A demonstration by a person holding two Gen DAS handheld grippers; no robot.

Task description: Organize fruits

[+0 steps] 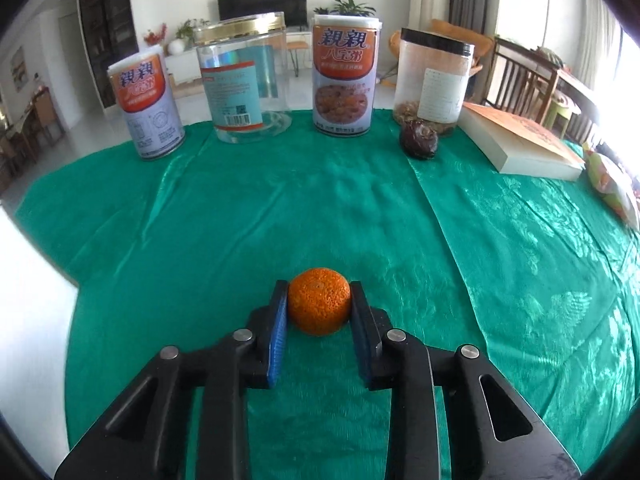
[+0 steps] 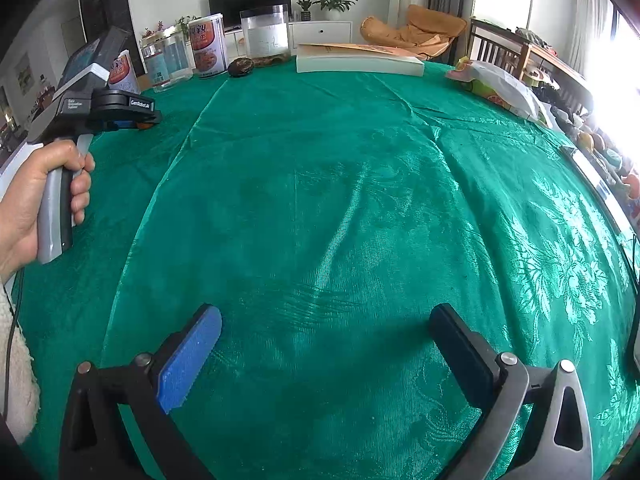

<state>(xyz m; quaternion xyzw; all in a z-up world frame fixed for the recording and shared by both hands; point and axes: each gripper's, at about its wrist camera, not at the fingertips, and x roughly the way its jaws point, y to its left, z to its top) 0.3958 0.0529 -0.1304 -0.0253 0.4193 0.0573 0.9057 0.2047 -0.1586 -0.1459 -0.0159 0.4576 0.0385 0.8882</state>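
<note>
1. Green cloth (image 1: 320, 208) covers the worktop; cans and jars stand far beyond the fingers.
2. Left gripper (image 1: 319, 300) fingers clamp the orange (image 1: 319, 301) across its middle, between the blue pads.
3. Likely light, slightly soft, round: squeeze gently.
4. Right gripper (image 2: 326, 334) fingers spread wide, empty.

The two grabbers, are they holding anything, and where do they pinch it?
The left gripper holds the small round orange fruit, its blue pads pressing the fruit's two opposite sides. The right gripper is open and holds nothing.
</note>
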